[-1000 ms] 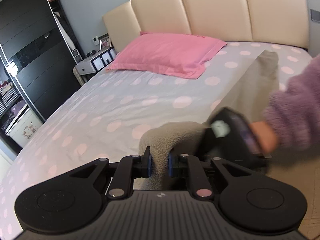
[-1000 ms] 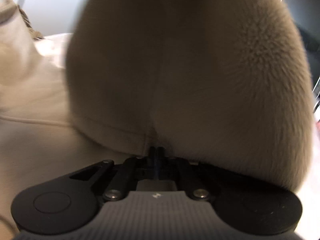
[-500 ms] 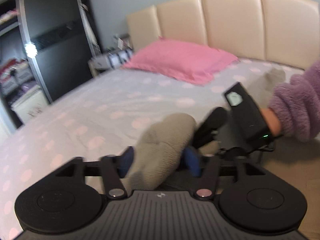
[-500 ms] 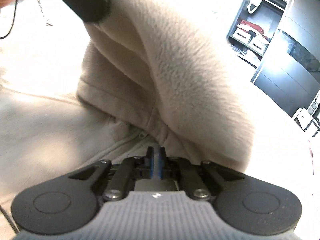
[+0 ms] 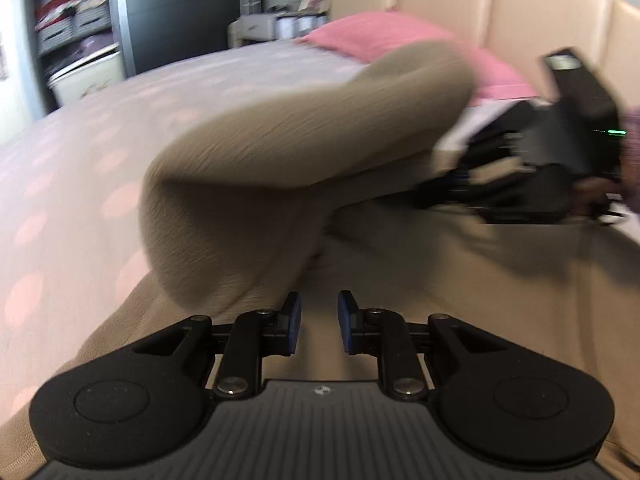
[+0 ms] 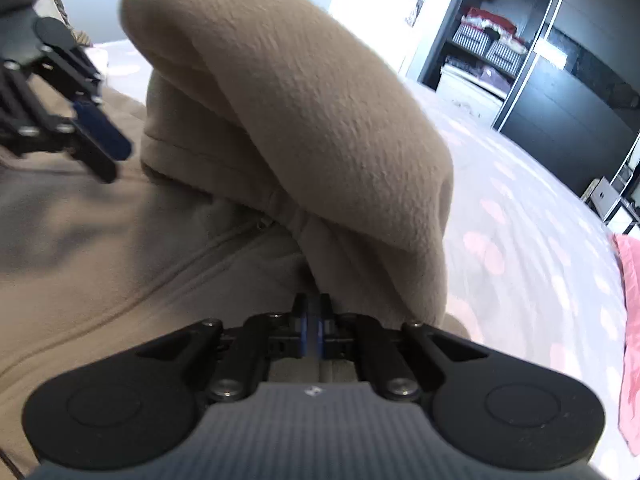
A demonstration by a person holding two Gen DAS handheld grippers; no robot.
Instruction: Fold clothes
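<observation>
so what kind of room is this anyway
A bedroom, most likely in a home. There is a bed with a spotted sheet, a pink pillow against a padded headboard, and a dark wardrobe with shelves of folded clothes. A beige fleece garment lies on the bed.

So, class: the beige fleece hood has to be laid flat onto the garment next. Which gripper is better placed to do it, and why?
Right. The right gripper is shut on the beige fleece hood, while the left gripper has a gap between its pads and nothing in it.
</observation>
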